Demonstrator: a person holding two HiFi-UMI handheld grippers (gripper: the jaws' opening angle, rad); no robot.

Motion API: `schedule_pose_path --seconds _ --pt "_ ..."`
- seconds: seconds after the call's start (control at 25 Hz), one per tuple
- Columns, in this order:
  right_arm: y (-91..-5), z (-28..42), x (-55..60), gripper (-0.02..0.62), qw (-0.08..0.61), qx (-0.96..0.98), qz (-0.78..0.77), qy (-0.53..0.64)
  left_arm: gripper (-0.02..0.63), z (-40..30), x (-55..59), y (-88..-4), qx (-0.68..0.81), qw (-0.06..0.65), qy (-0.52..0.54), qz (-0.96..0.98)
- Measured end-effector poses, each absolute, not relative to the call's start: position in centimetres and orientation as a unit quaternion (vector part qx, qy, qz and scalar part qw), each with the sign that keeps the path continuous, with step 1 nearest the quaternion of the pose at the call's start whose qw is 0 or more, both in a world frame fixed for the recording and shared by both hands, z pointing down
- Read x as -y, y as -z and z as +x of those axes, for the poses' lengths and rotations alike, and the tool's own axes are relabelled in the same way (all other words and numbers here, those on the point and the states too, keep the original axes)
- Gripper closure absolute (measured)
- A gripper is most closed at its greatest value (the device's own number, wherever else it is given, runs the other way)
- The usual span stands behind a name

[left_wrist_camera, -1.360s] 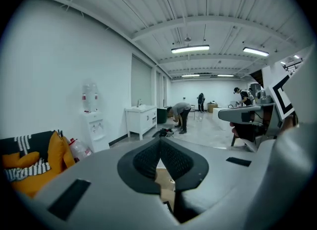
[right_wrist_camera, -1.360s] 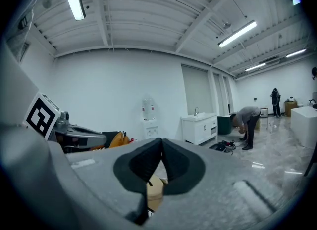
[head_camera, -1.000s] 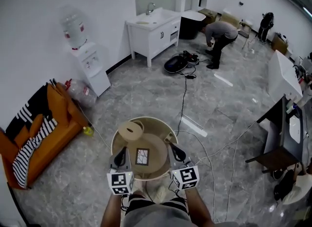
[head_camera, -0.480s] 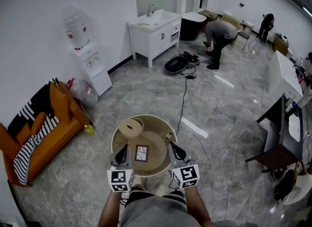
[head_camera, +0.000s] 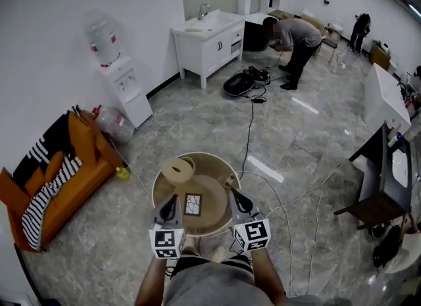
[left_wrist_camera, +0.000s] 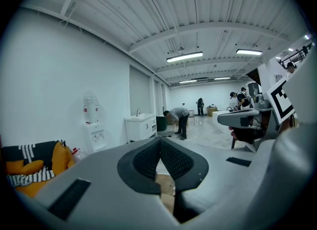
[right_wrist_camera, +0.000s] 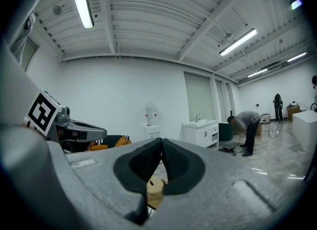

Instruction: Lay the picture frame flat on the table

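Observation:
A small dark-framed picture frame (head_camera: 193,204) rests on the round beige table (head_camera: 214,163) in the head view; I cannot tell whether it stands or lies flat. My left gripper (head_camera: 170,207) hovers at the table's near left edge, just left of the frame. My right gripper (head_camera: 235,199) hovers at the near right edge. Both are shut with nothing between the pads, as their own views show: left gripper (left_wrist_camera: 159,142), right gripper (right_wrist_camera: 161,145). Each is raised and points out over the room.
A round tan box (head_camera: 176,169) sits at the table's back left. An orange sofa (head_camera: 49,183) stands at left, a water dispenser (head_camera: 118,74) and a white sink cabinet (head_camera: 205,35) by the wall. Cables (head_camera: 289,199) trail over the floor at right. A person (head_camera: 296,35) bends over far off.
The view has shifted a little, so table and frame sit slightly lower in the picture. Both grippers keep their places beside the frame. The far person has moved a little.

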State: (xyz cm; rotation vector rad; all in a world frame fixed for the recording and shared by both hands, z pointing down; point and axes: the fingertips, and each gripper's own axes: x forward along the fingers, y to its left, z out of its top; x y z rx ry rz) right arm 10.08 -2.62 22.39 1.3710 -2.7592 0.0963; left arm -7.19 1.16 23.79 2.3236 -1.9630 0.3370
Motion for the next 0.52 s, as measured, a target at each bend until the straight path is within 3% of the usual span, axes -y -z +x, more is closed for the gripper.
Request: schedule_pose_path --seconds 0.52 --pt "-23.14 10.2 2.79 0.597 0.036 0.894 0.444 -0.035 0.588 -7.36 -0.86 -23.93 0.644 0.044 -0.11 0.756"
